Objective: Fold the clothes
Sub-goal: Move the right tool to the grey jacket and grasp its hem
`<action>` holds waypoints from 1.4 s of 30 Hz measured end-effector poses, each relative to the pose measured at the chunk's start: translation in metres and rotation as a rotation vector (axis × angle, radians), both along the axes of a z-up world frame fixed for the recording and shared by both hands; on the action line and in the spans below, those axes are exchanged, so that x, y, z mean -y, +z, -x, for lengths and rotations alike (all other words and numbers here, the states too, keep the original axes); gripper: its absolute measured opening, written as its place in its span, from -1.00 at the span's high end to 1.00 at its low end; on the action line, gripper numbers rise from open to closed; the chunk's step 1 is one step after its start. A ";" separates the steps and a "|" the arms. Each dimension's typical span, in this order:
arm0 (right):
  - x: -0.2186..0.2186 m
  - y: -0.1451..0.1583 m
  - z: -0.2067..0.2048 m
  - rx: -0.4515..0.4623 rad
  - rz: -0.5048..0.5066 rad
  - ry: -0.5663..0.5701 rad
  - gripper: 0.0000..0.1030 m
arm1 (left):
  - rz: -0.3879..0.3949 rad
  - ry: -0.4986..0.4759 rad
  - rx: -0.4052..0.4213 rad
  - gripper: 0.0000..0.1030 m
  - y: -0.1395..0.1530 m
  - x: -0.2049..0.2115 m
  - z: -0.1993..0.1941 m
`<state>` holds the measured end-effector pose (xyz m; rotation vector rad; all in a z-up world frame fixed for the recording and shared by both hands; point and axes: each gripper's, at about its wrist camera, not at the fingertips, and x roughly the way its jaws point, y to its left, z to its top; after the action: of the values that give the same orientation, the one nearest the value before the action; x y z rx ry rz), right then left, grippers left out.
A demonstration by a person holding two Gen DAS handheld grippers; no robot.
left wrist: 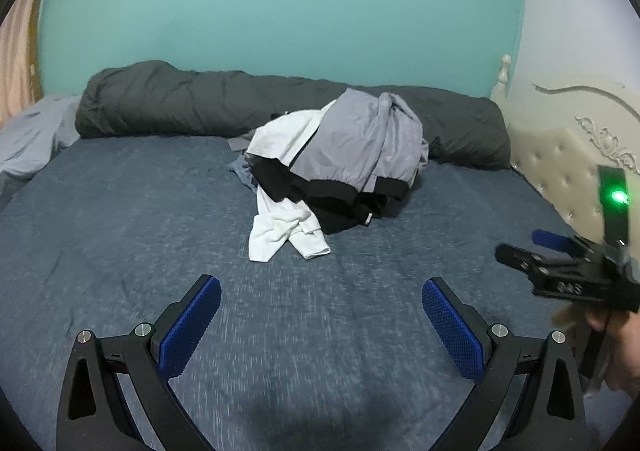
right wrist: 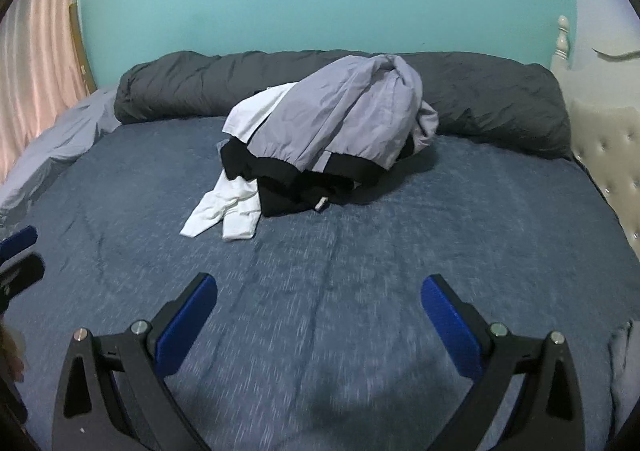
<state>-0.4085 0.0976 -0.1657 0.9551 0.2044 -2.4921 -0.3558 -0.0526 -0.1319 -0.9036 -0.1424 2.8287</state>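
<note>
Two grippers hover over the bed [left wrist: 120, 211], our left gripper [left wrist: 321, 311] and right gripper [right wrist: 319, 309] both spread wide and holding nothing. Ahead of both, well apart, lies the pile of clothes [right wrist: 332, 139], against a rolled dark duvet [left wrist: 168, 99].

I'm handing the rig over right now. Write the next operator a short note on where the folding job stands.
Left tool: open, holding nothing, above the blue bedspread.
Right tool: open, holding nothing, also over the bedspread, short of the clothes.
Clothes: one unsorted heap mid-bed, in front of the rolled dark grey duvet. The grey jacket with black cuffs lies on top, black garments under it, and a white shirt trails out toward the tools.
Done: nothing folded, by the look of the pile.
Left: pull out each garment, spread it flat and fold it. The white shirt looks nearest.
</note>
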 end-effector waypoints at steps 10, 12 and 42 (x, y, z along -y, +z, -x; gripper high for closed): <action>0.050 -0.036 0.096 0.064 0.089 0.007 -0.99 | -0.003 -0.012 0.031 -0.99 -0.042 0.018 0.060; 0.057 -0.042 0.116 0.070 0.108 -0.005 -0.99 | -0.012 -0.008 0.044 -0.99 -0.052 0.024 0.072; 0.132 -0.057 0.180 0.006 0.162 0.090 0.64 | -0.130 0.007 0.063 -0.99 -0.093 0.081 0.077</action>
<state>-0.5882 -0.0345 -0.2225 0.8668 0.0420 -2.3823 -0.4333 -0.1333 -0.2249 -0.9656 -0.3336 2.7609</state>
